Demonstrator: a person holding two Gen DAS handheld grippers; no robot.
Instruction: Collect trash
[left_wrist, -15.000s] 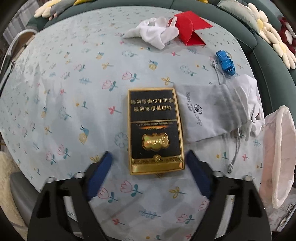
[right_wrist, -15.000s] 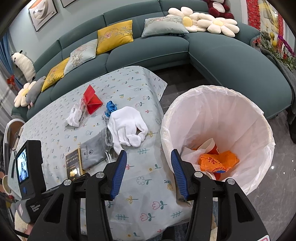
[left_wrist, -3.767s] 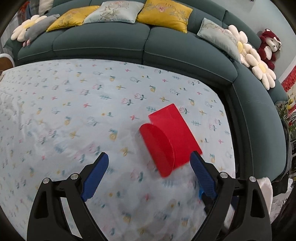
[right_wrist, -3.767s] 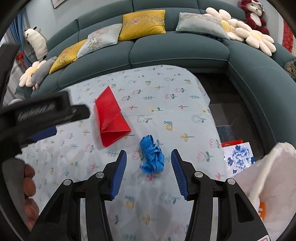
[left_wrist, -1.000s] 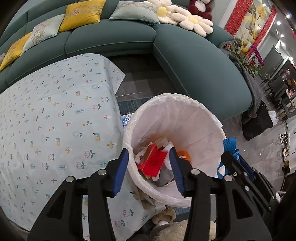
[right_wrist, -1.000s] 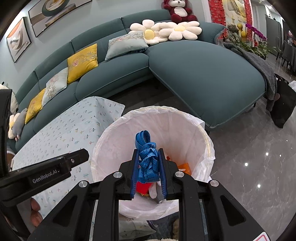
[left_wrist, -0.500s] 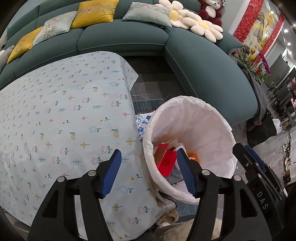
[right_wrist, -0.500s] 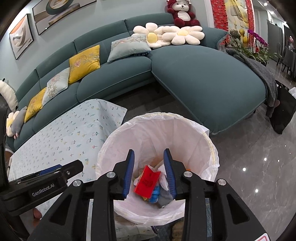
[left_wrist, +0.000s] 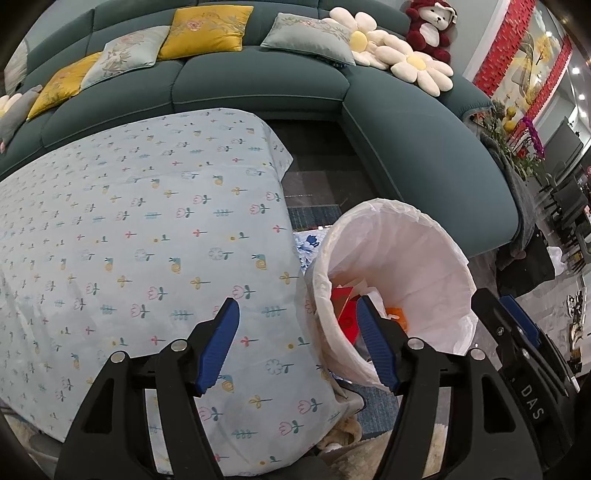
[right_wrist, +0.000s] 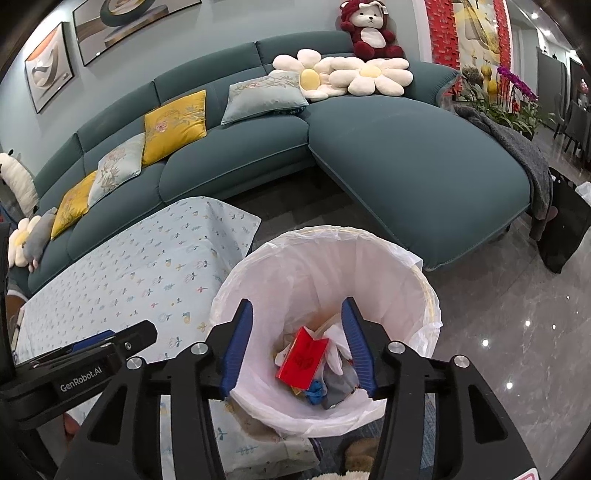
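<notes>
A trash bin with a white liner (right_wrist: 388, 273) stands on the floor by the table's right end; it also shows in the left wrist view (left_wrist: 417, 254). Inside lie a red envelope (right_wrist: 303, 358), a blue strap (right_wrist: 316, 395), white and grey cloth and orange scraps. My right gripper (right_wrist: 297, 339) is open and empty, held above the bin's mouth. My left gripper (left_wrist: 297, 336) is open and empty, over the table's right edge next to the bin. The table's floral cloth (left_wrist: 129, 236) carries no trash in view.
A teal sectional sofa (right_wrist: 388, 147) with yellow and grey cushions, flower pillows and a red teddy wraps around behind. A blue-and-white patterned item (left_wrist: 308, 245) lies on the floor between table and bin. Glossy grey floor (right_wrist: 517, 332) extends right.
The right gripper opened and dropped the blue strap into the bin. The left gripper opened wider and drew back from the bin toward the table edge.
</notes>
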